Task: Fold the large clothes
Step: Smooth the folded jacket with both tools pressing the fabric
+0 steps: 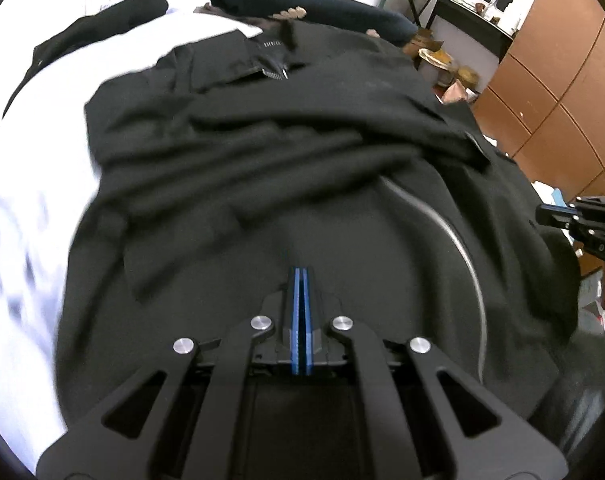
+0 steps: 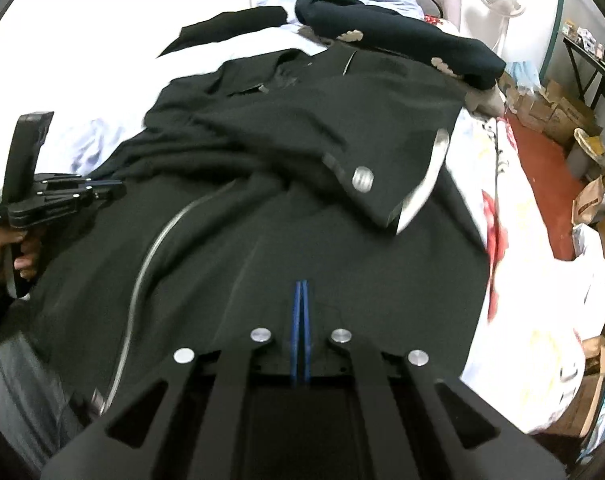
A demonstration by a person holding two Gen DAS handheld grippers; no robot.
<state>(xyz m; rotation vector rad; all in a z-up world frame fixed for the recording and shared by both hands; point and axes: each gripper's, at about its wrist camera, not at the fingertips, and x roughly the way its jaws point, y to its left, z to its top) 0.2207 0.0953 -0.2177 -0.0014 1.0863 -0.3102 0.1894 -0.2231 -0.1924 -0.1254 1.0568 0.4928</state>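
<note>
Black coat (image 2: 286, 216) spread lengthwise on bed (image 2: 542, 312), long axis running away from the cameras, collar (image 1: 270, 66) at the far end, hem toward the near end. Sleeve with round button (image 2: 362, 179) folded across the chest. Left gripper (image 1: 300, 276) and right gripper (image 2: 301, 292) poised above the near hem, blue fingers pressed together, nothing visibly clamped between them. Navy garment (image 2: 398, 46) bundled beyond the collar.
</note>
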